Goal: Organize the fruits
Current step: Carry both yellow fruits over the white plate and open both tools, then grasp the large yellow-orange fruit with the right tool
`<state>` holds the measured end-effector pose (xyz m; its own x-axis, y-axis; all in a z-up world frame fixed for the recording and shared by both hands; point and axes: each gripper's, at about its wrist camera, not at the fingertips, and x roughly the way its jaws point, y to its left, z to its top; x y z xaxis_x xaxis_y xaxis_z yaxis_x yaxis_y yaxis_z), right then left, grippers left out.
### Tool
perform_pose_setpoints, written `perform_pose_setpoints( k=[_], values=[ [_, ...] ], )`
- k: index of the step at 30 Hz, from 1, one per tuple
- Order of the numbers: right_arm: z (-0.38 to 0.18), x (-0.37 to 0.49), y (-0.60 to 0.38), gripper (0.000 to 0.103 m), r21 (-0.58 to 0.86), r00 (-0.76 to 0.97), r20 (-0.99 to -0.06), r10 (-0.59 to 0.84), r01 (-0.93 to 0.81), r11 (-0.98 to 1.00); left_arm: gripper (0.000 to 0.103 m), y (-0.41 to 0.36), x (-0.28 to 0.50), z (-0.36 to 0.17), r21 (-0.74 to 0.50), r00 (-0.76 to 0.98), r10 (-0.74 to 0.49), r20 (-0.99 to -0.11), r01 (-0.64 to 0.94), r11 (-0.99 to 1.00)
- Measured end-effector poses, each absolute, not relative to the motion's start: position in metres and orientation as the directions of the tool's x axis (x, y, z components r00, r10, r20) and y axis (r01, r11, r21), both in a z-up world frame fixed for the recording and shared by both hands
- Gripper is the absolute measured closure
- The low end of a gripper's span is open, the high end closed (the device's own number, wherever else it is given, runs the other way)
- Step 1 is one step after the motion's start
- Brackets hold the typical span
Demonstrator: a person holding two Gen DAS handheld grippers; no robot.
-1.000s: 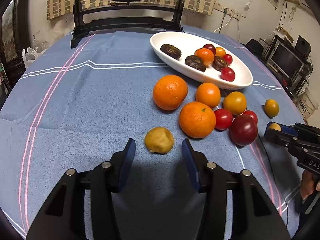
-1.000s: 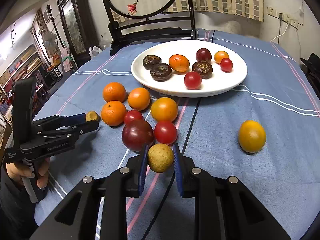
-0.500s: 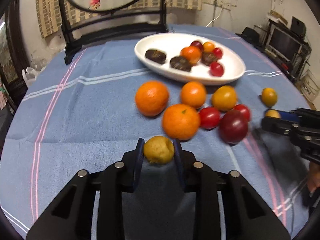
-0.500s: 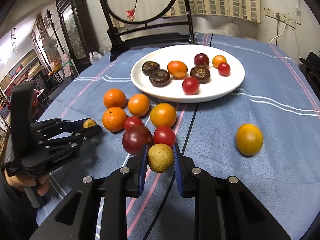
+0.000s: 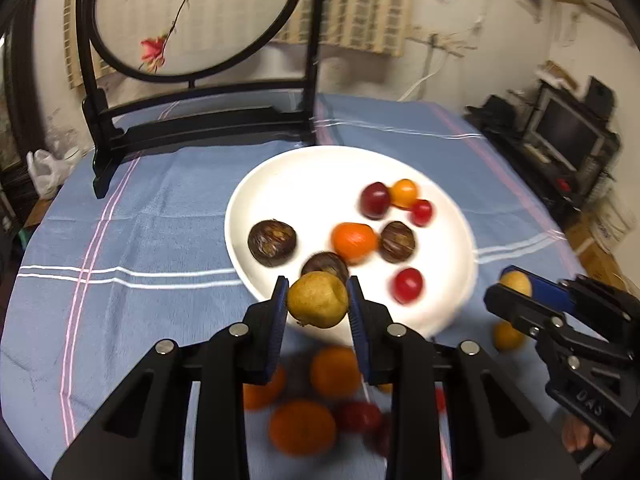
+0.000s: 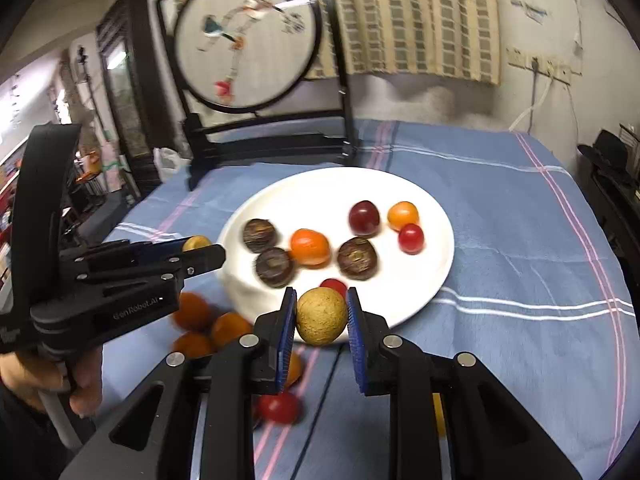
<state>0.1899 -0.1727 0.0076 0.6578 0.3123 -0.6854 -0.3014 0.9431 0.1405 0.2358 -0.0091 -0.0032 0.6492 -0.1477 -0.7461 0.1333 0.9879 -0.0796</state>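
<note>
Gripping a dull yellow-brown, roughly round fruit with a matte, slightly dimpled skin (image 5: 318,300), the left gripper (image 5: 318,306) has its blue-padded black fingers (image 5: 276,320) pressed against both of the fruit's sides, holding it in the air over the near rim of the wide white ceramic plate (image 5: 280,184). The right gripper (image 6: 322,316) is clamped the same way on a second tan-yellow round fruit with a finely speckled skin (image 6: 321,315), also held above the plate's near edge. Below and nearer, blurred on the blue cloth with pink and white stripes (image 5: 140,220), lie several round orange citrus fruits (image 5: 302,426) and small red tomatoes (image 6: 279,407). On the plate sit three dark brown, wrinkled, flattened fruits (image 5: 272,243), an orange persimmon-like fruit (image 5: 354,240), a dark red plum (image 6: 363,218), two glossy red cherry tomatoes (image 5: 407,285) and a small orange-yellow tomato (image 6: 403,215). Beyond the plate, at the cloth's far edge, stands a black wooden frame holding a round embroidered screen (image 5: 192,12).
</note>
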Motion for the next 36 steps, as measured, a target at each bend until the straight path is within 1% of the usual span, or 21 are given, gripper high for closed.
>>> perform_pose_setpoints(
  k=[3, 8, 9, 10, 11, 12, 13, 15, 18, 22, 26, 28, 30, 33, 36],
  values=[
    [-0.007, 0.211, -0.174, 0.078, 0.163, 0.633, -0.709, 0.311, -0.281, 0.946, 0.074, -0.015, 0.257, -0.014, -0.096, 0.623, -0.156, -0.767, 0.129, 0.987],
    [-0.028, 0.237, -0.174, 0.077, 0.165, 0.599, -0.746, 0.29, -0.256, 0.953, 0.074, -0.029, 0.28, -0.032, -0.072, 0.588, -0.135, -0.797, 0.13, 0.989],
    [-0.03, 0.24, -0.175, 0.069, 0.17, 0.602, -0.744, 0.29, -0.249, 0.953, 0.074, -0.03, 0.282, -0.034, -0.07, 0.582, -0.133, -0.802, 0.129, 0.989],
    [-0.032, 0.241, -0.177, 0.055, 0.17, 0.609, -0.741, 0.285, -0.24, 0.956, 0.069, -0.031, 0.284, -0.036, -0.073, 0.581, -0.131, -0.803, 0.122, 0.99],
    [-0.033, 0.241, -0.178, 0.05, 0.172, 0.616, -0.736, 0.28, -0.231, 0.958, 0.061, -0.031, 0.283, -0.036, -0.076, 0.588, -0.128, -0.799, 0.114, 0.991],
    [-0.033, 0.241, -0.181, 0.049, 0.18, 0.618, -0.733, 0.284, -0.226, 0.957, 0.04, -0.03, 0.283, -0.036, -0.074, 0.594, -0.119, -0.795, 0.1, 0.992],
    [-0.033, 0.24, -0.184, 0.048, 0.201, 0.616, -0.73, 0.297, -0.222, 0.954, 0.033, -0.028, 0.28, -0.033, -0.072, 0.608, -0.109, -0.787, 0.084, 0.994],
    [-0.031, 0.238, -0.19, 0.048, 0.228, 0.615, -0.723, 0.313, -0.216, 0.949, 0.033, -0.027, 0.273, -0.026, -0.082, 0.635, -0.12, -0.763, 0.089, 0.993],
    [-0.024, 0.229, -0.197, 0.045, 0.251, 0.618, -0.713, 0.33, -0.215, 0.944, 0.033, -0.024, 0.26, -0.017, -0.067, 0.647, -0.11, -0.755, 0.09, 0.994],
    [-0.014, 0.213, -0.208, 0.041, 0.258, 0.643, -0.693, 0.328, -0.204, 0.944, 0.024, -0.015, 0.236, -0.009, -0.056, 0.671, -0.093, -0.736, 0.076, 0.995],
    [-0.014, 0.192, -0.22, 0.039, 0.264, 0.655, -0.686, 0.317, -0.183, 0.947, 0.02, -0.001, 0.205, -0.006, -0.056, 0.697, -0.07, -0.714, 0.043, 0.998],
    [-0.017, 0.184, -0.226, 0.039, 0.275, 0.651, -0.69, 0.318, -0.171, 0.946, 0.016, 0.007, 0.192, -0.008, -0.074, 0.697, -0.073, -0.713, 0.028, 0.997],
    [-0.023, 0.174, -0.232, 0.039, 0.279, 0.647, -0.697, 0.308, -0.151, 0.948, 0.015, 0.014, 0.18, -0.013, -0.096, 0.692, -0.077, -0.717, 0.011, 0.995],
    [-0.03, 0.161, -0.234, 0.039, 0.227, 0.657, -0.709, 0.255, -0.13, 0.965, 0.015, 0.027, 0.162, -0.025, -0.12, 0.694, -0.088, -0.714, 0.003, 0.993],
    [-0.04, 0.152, -0.23, 0.039, 0.108, 0.664, -0.731, 0.157, -0.114, 0.988, 0.015, 0.037, 0.152, -0.043, -0.132, 0.669, -0.096, -0.737, -0.003, 0.991]
  ],
)
